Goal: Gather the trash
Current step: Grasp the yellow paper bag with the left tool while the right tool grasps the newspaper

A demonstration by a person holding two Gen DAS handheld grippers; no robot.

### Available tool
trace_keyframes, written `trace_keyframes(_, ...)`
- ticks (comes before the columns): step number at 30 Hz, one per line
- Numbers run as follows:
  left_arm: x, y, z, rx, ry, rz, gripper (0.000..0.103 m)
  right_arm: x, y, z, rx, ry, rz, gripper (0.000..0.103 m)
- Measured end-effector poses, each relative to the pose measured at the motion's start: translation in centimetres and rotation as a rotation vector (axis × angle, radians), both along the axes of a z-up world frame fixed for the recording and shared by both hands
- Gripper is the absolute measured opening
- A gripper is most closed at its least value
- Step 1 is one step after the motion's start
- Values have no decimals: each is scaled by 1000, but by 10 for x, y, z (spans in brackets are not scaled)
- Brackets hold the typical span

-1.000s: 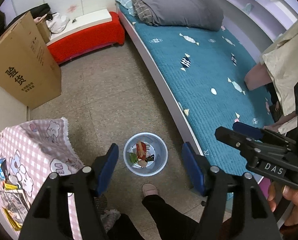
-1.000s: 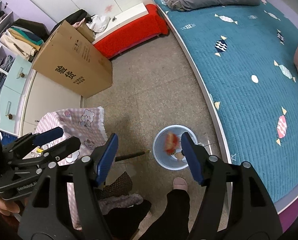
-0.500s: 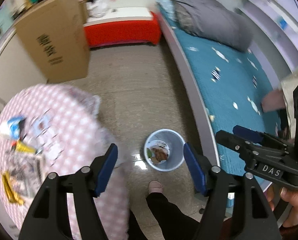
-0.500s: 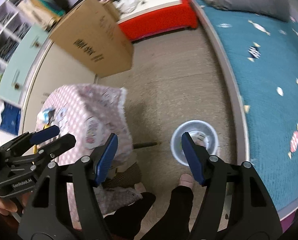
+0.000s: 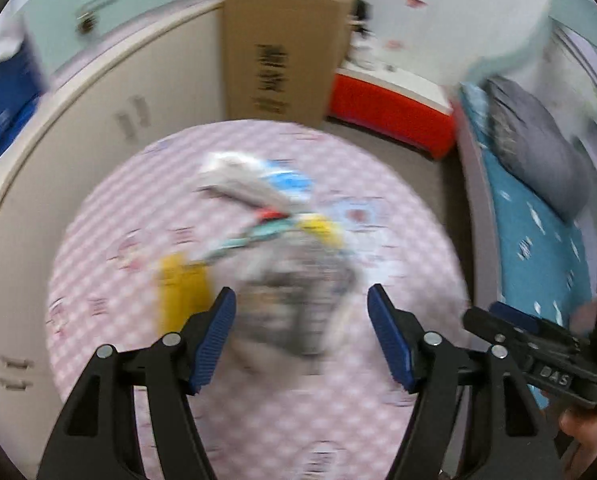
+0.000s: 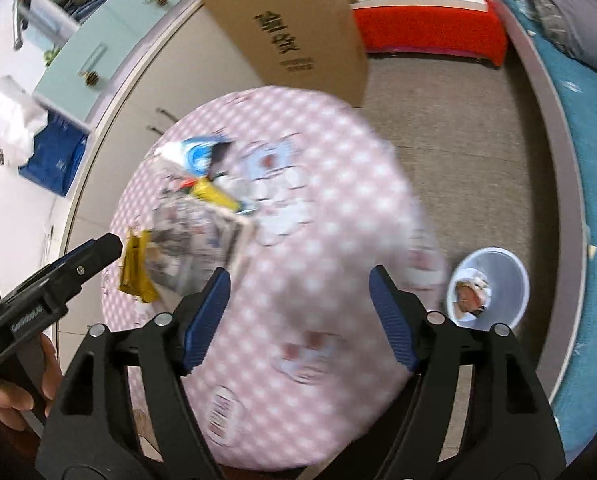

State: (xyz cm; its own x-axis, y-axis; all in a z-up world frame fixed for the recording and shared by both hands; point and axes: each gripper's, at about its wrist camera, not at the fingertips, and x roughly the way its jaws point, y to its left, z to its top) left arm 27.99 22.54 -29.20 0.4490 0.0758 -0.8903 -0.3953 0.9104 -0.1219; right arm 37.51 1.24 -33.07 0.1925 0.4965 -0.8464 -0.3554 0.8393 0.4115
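While both views blur, I see my left gripper (image 5: pixel 301 334) spread wide and empty above the table (image 5: pixel 378 420); my right gripper (image 6: pixel 299 316) is opening, nothing between its pads. The trash (image 5: pixel 282 240), wrappers and printed packets, lies heaped on the pink checked cloth. Only the right view shows the bin (image 6: pixel 514 280) on the floor beside the table, scraps at its bottom. Beyond stand a cardboard box (image 6: pixel 298 20) and a red bench (image 6: pixel 426 28).

Home bedroom, teal-quilted bed (image 6: pixel 578 128), grey pillow (image 5: pixel 538 148), pastel wardrobe (image 6: pixel 110 36), pink-checked table (image 6: pixel 298 240)
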Motion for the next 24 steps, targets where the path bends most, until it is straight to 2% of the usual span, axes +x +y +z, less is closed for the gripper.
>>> trace_keyframes(4, -22, 56, -25, -15, 73, 60, 67, -15, 50, -11, 2, 19, -15, 74)
trace_keyframes(7, -31, 78, -40, -56, 105, 66, 67, -23, 79, -13, 5, 32, -45, 81)
trace_keyframes(12, -35, 87, -55, -82, 133, 34, 67, -28, 118, -11, -49, 53, -116, 88)
trace_keyframes(15, -37, 90, -59, -97, 137, 20, 67, -27, 140, -13, -87, 56, -129, 88)
trace_keyframes(18, -36, 91, -64, -104, 151, 9, 67, -23, 160, -24, -183, 42, -124, 88)
trace_keyframes(22, -30, 90, -75, -90, 189, -15, 67, -14, 171, -51, -272, 109, -133, 88)
trace_keyframes(24, -25, 88, -81, -88, 202, -32, 67, -11, 166, -62, -251, 158, -145, 88)
